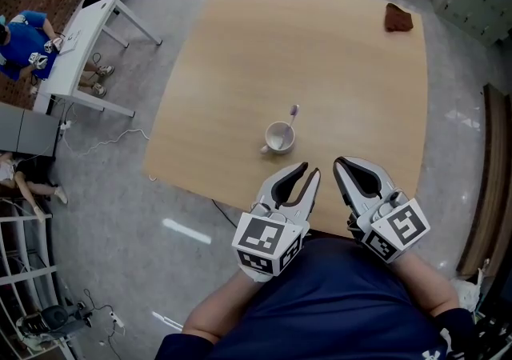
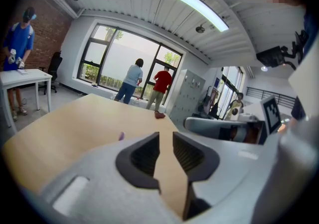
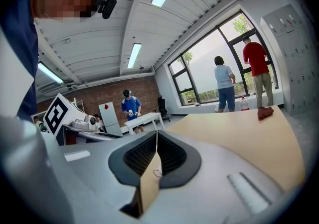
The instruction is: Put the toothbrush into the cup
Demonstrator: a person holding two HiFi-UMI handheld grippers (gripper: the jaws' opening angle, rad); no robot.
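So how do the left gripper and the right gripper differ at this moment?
The left gripper has its fingers apart, with the table showing in the gap; the right gripper has its fingertips together. In the head view the left gripper sits nearer the cup than the right gripper does. Both hold nothing, and both hover at the table's near edge.

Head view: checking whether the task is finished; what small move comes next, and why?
Likely only draw both grippers back: the purple toothbrush already stands in the white ceramic cup, and the left gripper and right gripper hold nothing.
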